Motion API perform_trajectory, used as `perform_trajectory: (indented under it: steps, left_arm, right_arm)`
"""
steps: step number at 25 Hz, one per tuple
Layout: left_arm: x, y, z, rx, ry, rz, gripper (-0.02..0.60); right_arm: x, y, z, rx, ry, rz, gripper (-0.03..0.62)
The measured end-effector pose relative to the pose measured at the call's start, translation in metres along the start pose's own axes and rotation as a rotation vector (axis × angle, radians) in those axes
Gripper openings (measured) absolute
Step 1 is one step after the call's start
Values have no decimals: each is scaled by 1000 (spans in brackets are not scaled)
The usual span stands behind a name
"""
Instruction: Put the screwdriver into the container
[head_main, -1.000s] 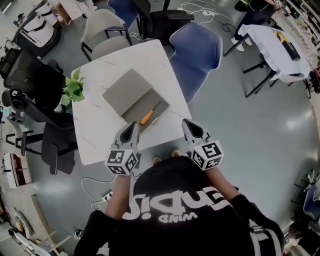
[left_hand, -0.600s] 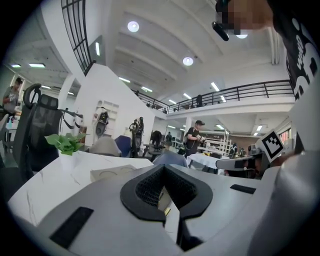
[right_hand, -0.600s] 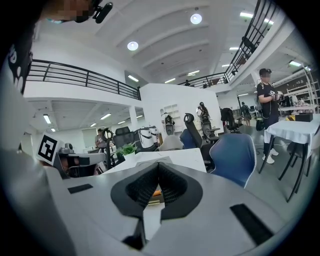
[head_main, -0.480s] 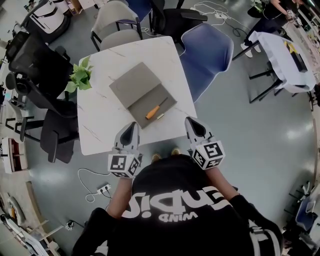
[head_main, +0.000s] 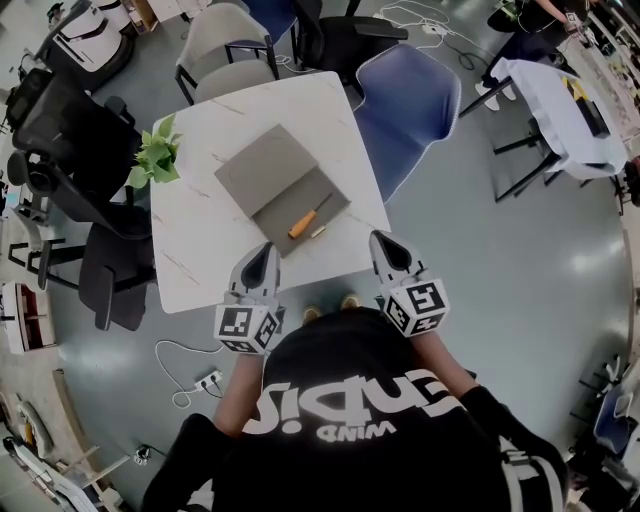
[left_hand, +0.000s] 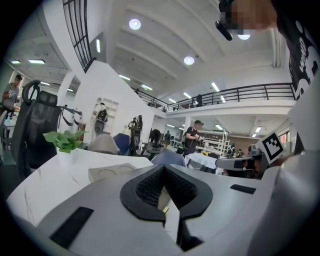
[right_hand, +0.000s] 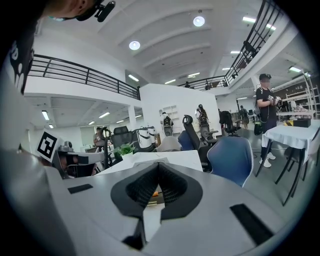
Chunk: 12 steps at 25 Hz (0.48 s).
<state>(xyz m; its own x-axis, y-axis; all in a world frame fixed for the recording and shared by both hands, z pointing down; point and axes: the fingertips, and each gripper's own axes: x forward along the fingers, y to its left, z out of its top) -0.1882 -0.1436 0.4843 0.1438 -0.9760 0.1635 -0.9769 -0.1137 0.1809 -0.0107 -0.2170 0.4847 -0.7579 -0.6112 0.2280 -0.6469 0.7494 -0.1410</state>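
Head view: left gripper (head_main: 263, 248) and right gripper (head_main: 379, 238) parked at the worktop (head_main: 190, 250) near edge, screwdriver (head_main: 305, 219) on the container (head_main: 262, 168).
Both hover level, fingers (left_hand: 147, 189) pressed together on nothing: a rest pose that fits before a pickup or after a drop. Further on, the orange-handled screwdriver lies on the grey container's darker near half; whether truly inside, can't tell.

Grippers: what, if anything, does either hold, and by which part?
Nothing. The left gripper and right gripper are shut and empty; the screwdriver lies untouched.
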Motion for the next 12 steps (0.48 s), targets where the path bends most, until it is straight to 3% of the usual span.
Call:
perform_trajectory:
  steps: [12]
  left_arm:
    - [5,7,4,26,1,27,14]
  right_arm:
    - [3,2,3,-15,4,3,12]
